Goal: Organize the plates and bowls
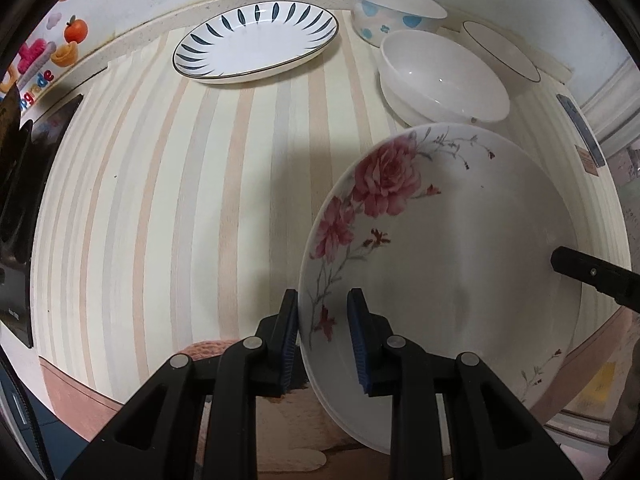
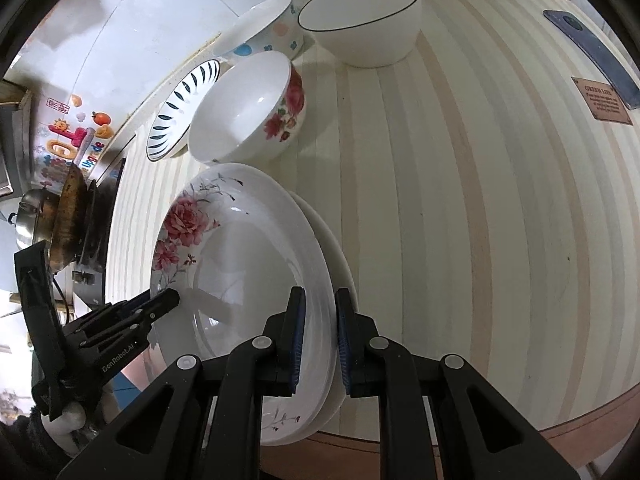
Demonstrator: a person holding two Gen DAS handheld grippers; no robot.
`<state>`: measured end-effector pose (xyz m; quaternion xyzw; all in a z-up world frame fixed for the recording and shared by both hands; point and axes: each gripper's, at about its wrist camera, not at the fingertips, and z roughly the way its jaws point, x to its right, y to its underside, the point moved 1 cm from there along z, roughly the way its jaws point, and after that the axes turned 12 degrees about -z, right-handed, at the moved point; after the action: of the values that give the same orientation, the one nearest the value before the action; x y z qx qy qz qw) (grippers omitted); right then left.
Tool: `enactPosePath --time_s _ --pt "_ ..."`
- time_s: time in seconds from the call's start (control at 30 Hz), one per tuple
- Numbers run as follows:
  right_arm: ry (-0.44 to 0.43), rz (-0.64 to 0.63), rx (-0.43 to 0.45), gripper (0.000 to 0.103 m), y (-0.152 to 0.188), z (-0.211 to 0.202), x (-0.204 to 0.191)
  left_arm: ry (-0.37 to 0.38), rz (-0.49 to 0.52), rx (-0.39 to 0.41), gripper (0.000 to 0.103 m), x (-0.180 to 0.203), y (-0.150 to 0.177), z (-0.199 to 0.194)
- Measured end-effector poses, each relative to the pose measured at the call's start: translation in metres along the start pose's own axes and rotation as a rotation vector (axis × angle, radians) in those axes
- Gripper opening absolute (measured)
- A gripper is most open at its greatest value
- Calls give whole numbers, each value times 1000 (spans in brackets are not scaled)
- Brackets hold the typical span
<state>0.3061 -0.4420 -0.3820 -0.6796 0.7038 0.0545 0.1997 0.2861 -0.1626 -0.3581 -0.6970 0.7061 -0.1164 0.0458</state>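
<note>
A white plate with pink flowers lies near the front edge of the striped table; it also shows in the right wrist view, resting on a second white plate. My left gripper is closed on its left rim. My right gripper is closed on its right rim, and one of its fingers shows in the left wrist view. Farther back are a plate with blue leaf marks, a white bowl with red flowers, a dotted bowl and a black-rimmed bowl.
The striped tabletop runs to a wall at the back. A stove with a pan stands at the left. A phone and a brown label lie at the right.
</note>
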Motion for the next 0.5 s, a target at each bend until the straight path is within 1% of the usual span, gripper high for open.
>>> enactPosePath --time_s 0.2,0.23,0.27,0.33,0.4,0.43,0.5 --pt "11 -11 -24 17 1 7 -5 -7 25 -4 22 3 0 0" --pt "12 -13 -30 20 2 7 -4 -5 26 -8 22 3 0 0" --pt "9 -9 -37 20 1 7 -5 -1 25 -15 22 2 -1 0" --pt "1 4 -70 21 -1 7 -4 8 26 -26 22 0 -3 -4" --pt "-6 21 -105 21 -2 7 -3 20 21 -21 23 -5 -8 -16" --pt "1 23 -117 22 -3 4 -4 39 8 -18 23 -10 -13 -26" --pt "57 13 -126 25 -8 -9 -8 64 -17 13 23 -20 -26 -45"
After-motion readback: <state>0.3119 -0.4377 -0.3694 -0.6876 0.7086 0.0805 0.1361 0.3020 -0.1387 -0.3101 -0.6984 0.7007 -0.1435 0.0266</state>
